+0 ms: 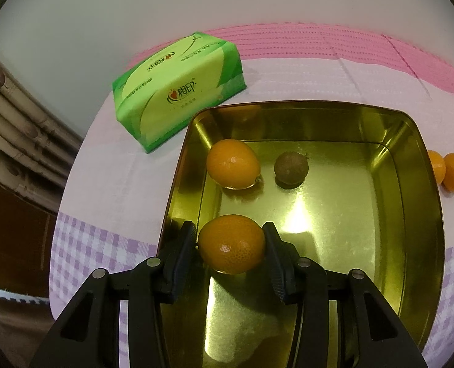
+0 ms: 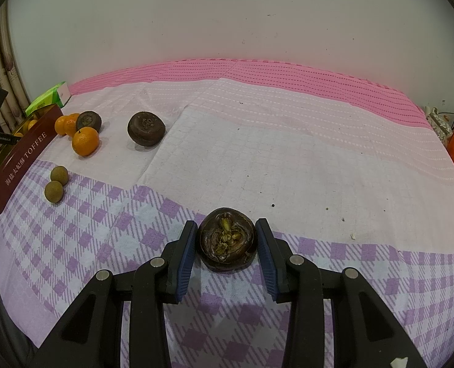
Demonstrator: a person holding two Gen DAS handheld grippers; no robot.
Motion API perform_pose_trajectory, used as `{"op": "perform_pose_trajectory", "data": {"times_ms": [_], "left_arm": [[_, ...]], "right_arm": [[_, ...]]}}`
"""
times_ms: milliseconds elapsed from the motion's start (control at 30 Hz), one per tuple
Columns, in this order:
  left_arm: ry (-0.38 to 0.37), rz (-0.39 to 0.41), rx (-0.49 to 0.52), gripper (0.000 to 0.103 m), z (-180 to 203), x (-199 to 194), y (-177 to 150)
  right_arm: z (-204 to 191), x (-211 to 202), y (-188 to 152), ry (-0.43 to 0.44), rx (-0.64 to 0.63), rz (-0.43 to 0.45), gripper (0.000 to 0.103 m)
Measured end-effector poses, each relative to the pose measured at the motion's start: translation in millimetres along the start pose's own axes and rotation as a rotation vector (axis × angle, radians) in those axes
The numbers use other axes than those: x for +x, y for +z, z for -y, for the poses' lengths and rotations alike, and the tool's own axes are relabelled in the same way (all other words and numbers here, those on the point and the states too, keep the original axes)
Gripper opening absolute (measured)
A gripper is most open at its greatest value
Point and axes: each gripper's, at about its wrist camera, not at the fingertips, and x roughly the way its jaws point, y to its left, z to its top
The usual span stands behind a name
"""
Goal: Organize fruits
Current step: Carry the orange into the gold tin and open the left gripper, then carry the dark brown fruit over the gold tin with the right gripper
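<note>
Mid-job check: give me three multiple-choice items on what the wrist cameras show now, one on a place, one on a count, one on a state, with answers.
1. Where is the green tissue pack?
A. inside the gold tin
B. on the cloth beside the gold tin
C. between the right gripper's fingers

2. How many fruits lie loose on the floor of the gold tin, not counting the held one?
A. two
B. four
C. none

3. What is the left gripper doing?
A. open over bare cloth
B. shut on a small orange
C. shut on the tissue pack

Answers:
1 B, the pack sits on the tablecloth outside the tin's far left corner.
2 A, one orange fruit and one brown fruit.
3 B, both pads press the small orange over the tin.
</note>
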Motion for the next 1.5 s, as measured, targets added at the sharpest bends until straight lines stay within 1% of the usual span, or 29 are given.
{"op": "perform_pose_trajectory", "data": {"times_ms": [200,233,300,333,500,600,733,900,1000,1100,1167,1233,1333,1400,1500], "left_arm": [[0.011,0.025,0.008,0.048,2,-8,0],[0.015,0.035,0.009,0.049,1,-12,0],[0.019,0.053,0.011,0.054,1,-18,0],[0.011,0.059,0.011,0.055,0,-22,0],[0.001,0.091,-0.007,0.057,-2,-46,-4],[-0.005,0.123,-0.02,0.057,4,-69,-16],[-0.023,0.16,-0.066,0.057,13,-101,-39],[-0.056,0.179,-0.12,0.057,26,-137,-65],[-0.059,0.191,-0.173,0.057,29,-156,-78],[-0.049,0.212,-0.249,0.058,29,-172,-93],[-0.04,0.226,-0.277,0.058,31,-179,-103],[-0.004,0.255,-0.29,0.059,36,-186,-119],[0.054,0.283,-0.258,0.059,48,-187,-138],[0.072,0.281,-0.217,0.059,57,-184,-144],[0.079,0.273,-0.189,0.059,63,-179,-143]], "right_arm": [[0,0,0,0.0,0.0,0.0,0.037],[0,0,0,0.0,0.0,-0.001,0.037],[0,0,0,-0.001,-0.001,-0.001,0.037],[0,0,0,-0.001,0.0,0.0,0.037],[-1,0,0,-0.001,-0.001,-0.001,0.037],[-1,0,0,-0.002,-0.001,-0.001,0.037],[0,0,0,-0.002,-0.001,-0.001,0.037],[0,1,0,-0.004,-0.001,-0.002,0.037],[0,1,0,-0.01,-0.006,-0.003,0.037],[0,1,0,-0.011,-0.006,-0.005,0.037],[-1,1,1,-0.015,-0.004,-0.01,0.037],[-1,0,1,-0.011,0.015,-0.017,0.036],[-1,-4,-1,0.006,0.032,-0.03,0.036],[-3,-7,-3,0.012,0.034,-0.036,0.036],[-7,-15,-6,0.03,0.057,-0.03,0.036]]}}
